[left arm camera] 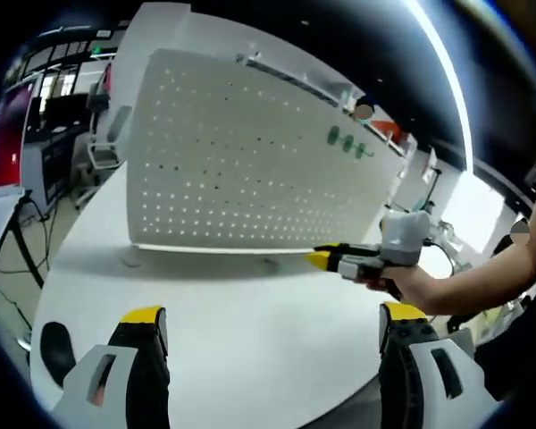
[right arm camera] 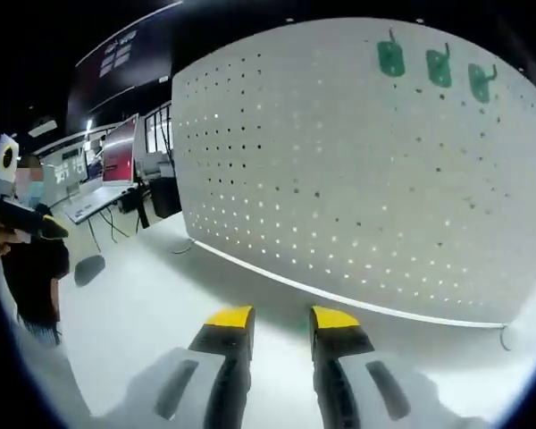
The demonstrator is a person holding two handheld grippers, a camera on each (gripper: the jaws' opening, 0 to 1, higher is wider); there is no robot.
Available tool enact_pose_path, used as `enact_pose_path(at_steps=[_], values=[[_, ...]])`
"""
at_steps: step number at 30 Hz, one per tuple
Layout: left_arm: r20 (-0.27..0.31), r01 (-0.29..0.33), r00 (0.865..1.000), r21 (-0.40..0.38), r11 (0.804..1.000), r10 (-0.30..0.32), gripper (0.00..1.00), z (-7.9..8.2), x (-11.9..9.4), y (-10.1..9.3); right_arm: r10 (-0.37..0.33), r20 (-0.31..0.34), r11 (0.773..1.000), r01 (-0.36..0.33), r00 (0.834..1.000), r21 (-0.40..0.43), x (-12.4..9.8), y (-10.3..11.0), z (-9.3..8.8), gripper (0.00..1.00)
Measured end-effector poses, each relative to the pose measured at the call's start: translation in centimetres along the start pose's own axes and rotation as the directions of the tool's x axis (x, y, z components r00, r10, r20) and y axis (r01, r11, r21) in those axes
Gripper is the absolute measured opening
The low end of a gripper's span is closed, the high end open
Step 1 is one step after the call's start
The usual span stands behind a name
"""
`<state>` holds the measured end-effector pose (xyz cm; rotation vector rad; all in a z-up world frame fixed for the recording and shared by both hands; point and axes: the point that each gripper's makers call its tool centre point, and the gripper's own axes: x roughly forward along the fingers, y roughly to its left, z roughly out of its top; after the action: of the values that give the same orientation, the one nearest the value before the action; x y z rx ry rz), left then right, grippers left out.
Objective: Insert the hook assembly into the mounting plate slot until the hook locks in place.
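A white pegboard [left arm camera: 241,170] stands upright on a white table [left arm camera: 250,340]. Three green hooks [right arm camera: 439,67] hang in a row near its top right corner; in the left gripper view they are small green marks [left arm camera: 347,143]. My left gripper [left arm camera: 272,315] is wide open over the table, well short of the board, with nothing between its jaws. My right gripper [right arm camera: 282,319] faces the board's lower part with a narrow gap between its yellow tips and nothing clearly in it. A hand brings the right gripper [left arm camera: 326,259] in from the right, near the board's lower right corner.
A black oval object [left arm camera: 55,349] lies on the table near its left edge. Desks, monitors and cables [right arm camera: 116,170] fill the room to the left of the board. In the right gripper view, a person at the far left holds the left gripper [right arm camera: 18,219].
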<state>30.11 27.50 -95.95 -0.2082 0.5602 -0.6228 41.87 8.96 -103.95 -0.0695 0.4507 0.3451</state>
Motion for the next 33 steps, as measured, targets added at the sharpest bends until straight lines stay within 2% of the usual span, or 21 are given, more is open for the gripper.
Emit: enact_pose_path(at_steps=[3, 5, 10, 17, 18, 19, 22, 26, 28, 30, 33], values=[[-0.009, -0.004, 1.000, -0.002, 1.000, 0.004, 1.00, -0.1, 0.4, 0.5, -0.015, -0.025, 1.000, 0.014, 1.000, -0.005, 1.7, -0.6, -0.9, 0.22], [-0.009, -0.009, 1.000, -0.009, 1.000, 0.009, 1.00, 0.0, 0.7, 0.8, -0.030, -0.048, 0.999, 0.031, 0.998, 0.026, 2.7, -1.4, -1.6, 0.22], [-0.010, -0.016, 1.000, -0.026, 1.000, 0.016, 1.00, -0.2, 1.2, 1.2, -0.053, -0.091, 0.997, 0.057, 0.994, 0.047, 4.4, -2.5, -3.1, 0.22], [-0.010, -0.029, 1.000, -0.043, 0.999, 0.029, 1.00, -0.3, 1.5, 1.5, -0.070, -0.126, 0.992, 0.083, 0.990, 0.099, 6.3, -2.8, -4.0, 0.22], [-0.010, -0.030, 0.999, -0.043, 0.999, 0.030, 1.00, -0.3, 1.6, 1.5, -0.078, -0.130, 0.990, 0.092, 0.988, 0.105, 6.5, -2.9, -4.1, 0.22], [-0.013, -0.032, 0.999, -0.042, 0.999, 0.031, 1.00, -0.4, 1.6, 1.6, -0.098, -0.163, 0.987, 0.116, 0.982, 0.107, 6.7, -3.2, -4.6, 0.22], [-0.020, -0.037, 0.999, -0.045, 0.998, 0.036, 1.00, -0.7, 1.6, 1.8, -0.133, -0.168, 0.973, 0.160, 0.977, 0.164, 7.0, -3.7, -4.7, 0.22], [-0.019, -0.043, 0.999, -0.056, 0.997, 0.042, 1.00, -1.0, 1.6, 1.9, -0.155, -0.179, 0.973, 0.181, 0.972, 0.143, 7.7, -3.8, -4.8, 0.21], [-0.019, -0.044, 0.999, -0.062, 0.997, 0.043, 1.00, -1.2, 1.6, 1.9, -0.181, -0.188, 0.969, 0.208, 0.965, 0.135, 7.7, -4.3, -4.9, 0.18], [-0.020, -0.043, 0.999, -0.070, 0.997, 0.042, 1.00, -1.4, 1.7, 1.8, -0.189, -0.192, 0.962, 0.222, 0.963, 0.162, 7.7, -4.4, -5.0, 0.17], [-0.024, -0.040, 0.999, -0.074, 0.996, 0.039, 1.00, -1.6, 1.8, 1.7, -0.202, -0.196, 0.970, 0.223, 0.960, 0.094, 7.8, -4.5, -5.0, 0.13]])
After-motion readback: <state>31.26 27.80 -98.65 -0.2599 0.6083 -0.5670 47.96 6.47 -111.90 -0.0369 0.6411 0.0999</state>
